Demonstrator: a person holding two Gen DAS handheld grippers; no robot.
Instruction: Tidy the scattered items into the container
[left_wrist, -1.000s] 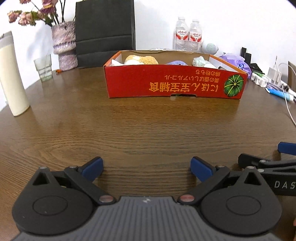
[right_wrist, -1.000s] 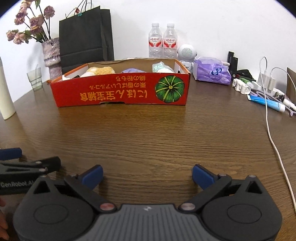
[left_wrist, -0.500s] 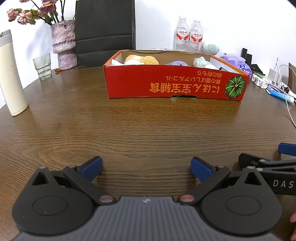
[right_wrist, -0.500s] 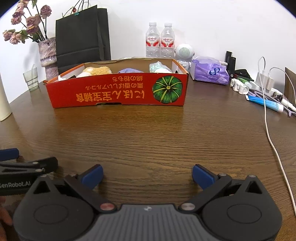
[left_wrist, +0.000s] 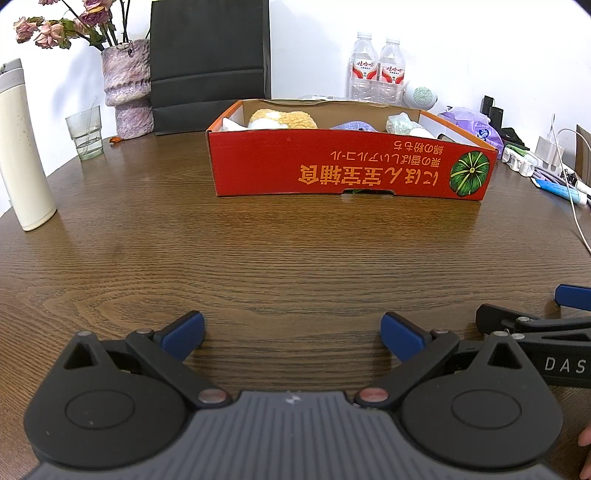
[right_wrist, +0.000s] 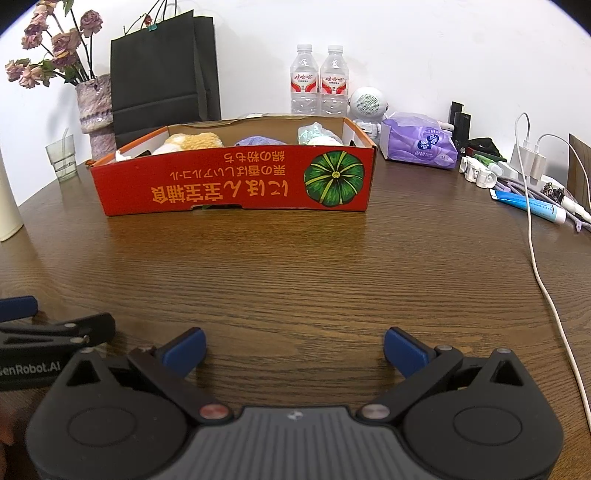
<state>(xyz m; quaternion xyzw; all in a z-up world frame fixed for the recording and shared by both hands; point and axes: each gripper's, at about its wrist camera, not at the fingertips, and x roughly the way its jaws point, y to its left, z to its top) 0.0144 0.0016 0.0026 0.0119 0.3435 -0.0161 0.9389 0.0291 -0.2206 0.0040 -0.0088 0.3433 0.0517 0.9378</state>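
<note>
So, quick rundown for you:
Left gripper (left_wrist: 291, 326): fingers spread wide apart, nothing between them, low over the bare wooden surface (left_wrist: 258, 258).
Right gripper (right_wrist: 294, 343): same deal, fingers apart and empty, just beside the left one.
Container: red cardboard box (right_wrist: 236, 184) sits well ahead of both sets of fingers, upright, open top.
Inside: fluffy yellow plush (right_wrist: 194, 142), purple cloth (right_wrist: 258, 141), pale green crinkly bag (right_wrist: 314, 134).
Progress: looks mostly done to me, nothing loose between your fingers and the box.
Handling: the plush and cloth should be soft and light, so pinch the bulk. The bag looks slippery; grab a fold.
</note>
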